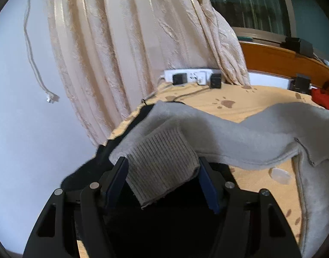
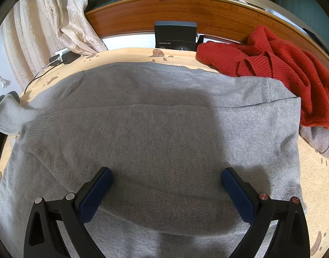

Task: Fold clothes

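A grey knit sweater [image 2: 155, 129] lies spread flat on the tan paw-print cover [image 2: 130, 53]. One sleeve [image 1: 228, 133] runs out to the table's left corner, and its ribbed cuff [image 1: 162, 165] rests over a black cloth [image 1: 82, 169]. My left gripper [image 1: 163, 163] straddles that cuff. The cuff fills the gap between the blue pads [image 1: 119, 178], flat and not visibly squeezed. My right gripper [image 2: 166, 172] hovers wide open over the sweater's lower body, with nothing between its fingers.
A crumpled red sweater [image 2: 282, 64] lies at the back right, with another grey garment [image 2: 321, 139] below it. A power strip [image 1: 192, 76], cables, a black box [image 2: 175, 35], a beige curtain [image 1: 132, 43] and a wooden headboard [image 2: 164, 15] line the back edge.
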A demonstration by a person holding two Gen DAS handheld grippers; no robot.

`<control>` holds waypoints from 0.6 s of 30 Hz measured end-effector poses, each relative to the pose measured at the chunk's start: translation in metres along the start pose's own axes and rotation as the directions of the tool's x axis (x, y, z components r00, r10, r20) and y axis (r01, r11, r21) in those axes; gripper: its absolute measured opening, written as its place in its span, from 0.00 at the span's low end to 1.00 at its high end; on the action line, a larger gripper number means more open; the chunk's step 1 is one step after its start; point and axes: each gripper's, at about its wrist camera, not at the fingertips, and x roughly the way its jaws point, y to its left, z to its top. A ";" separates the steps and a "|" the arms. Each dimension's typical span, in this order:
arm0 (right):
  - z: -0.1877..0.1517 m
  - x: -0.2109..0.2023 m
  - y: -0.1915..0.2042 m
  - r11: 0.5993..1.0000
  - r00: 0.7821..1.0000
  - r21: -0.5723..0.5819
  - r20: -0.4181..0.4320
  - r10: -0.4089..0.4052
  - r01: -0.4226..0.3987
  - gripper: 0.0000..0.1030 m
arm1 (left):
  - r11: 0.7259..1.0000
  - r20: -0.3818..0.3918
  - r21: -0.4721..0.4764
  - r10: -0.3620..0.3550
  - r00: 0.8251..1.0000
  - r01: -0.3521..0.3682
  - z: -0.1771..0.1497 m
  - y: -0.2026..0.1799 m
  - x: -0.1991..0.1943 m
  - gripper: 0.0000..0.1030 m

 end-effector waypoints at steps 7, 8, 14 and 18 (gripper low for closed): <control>0.000 0.000 0.000 1.000 1.000 0.000 0.001 -0.001 0.001 1.00 | 0.997 0.010 0.065 0.039 0.999 -0.040 -0.001 -0.011 0.001 0.56; 0.000 0.001 0.000 1.000 1.000 0.000 0.001 -0.001 0.001 1.00 | 0.997 0.001 0.067 0.031 1.000 -0.031 -0.002 -0.012 0.003 0.51; 0.000 0.000 0.001 1.000 1.000 0.000 0.002 -0.003 0.003 1.00 | 1.000 -0.007 0.009 -0.016 1.000 0.016 -0.005 -0.011 0.004 0.20; 0.000 0.000 0.000 1.000 1.000 0.000 0.002 -0.002 0.002 1.00 | 0.998 0.001 -0.050 -0.048 0.999 0.048 -0.005 -0.003 0.002 0.08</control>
